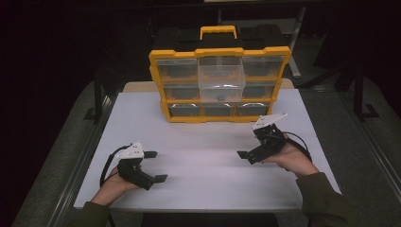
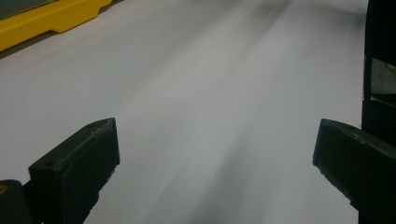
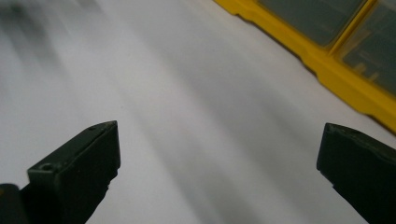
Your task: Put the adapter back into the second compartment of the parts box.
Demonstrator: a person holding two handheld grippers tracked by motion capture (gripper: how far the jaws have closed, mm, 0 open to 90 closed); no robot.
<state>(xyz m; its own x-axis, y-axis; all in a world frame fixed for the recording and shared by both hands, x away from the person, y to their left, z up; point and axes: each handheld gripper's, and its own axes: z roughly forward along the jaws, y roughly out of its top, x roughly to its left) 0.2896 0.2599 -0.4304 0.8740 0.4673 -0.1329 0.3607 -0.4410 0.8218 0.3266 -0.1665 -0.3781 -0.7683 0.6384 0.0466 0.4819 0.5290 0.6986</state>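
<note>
No writing can be read on the organizer (image 1: 219,85). It stands upright, drawer fronts facing the person, long axis across the table (image 1: 198,156). Left gripper (image 1: 155,166) and right gripper (image 1: 253,141) both gape, holding nothing.

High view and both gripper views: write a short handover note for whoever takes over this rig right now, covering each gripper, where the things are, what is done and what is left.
Left gripper: open, holding nothing, low over the near left of the white table.
Right gripper: open, holding nothing, over the near right of the table, just in front of the cabinet.
Yellow drawer cabinet: upright at the far middle of the table. Its middle clear drawer is pulled out towards you, with a small dark item inside; what it is cannot be told.
Done: one drawer is open.
Left: probably dealing with that item or closing the drawer; neither gripper touches the cabinet.
</note>
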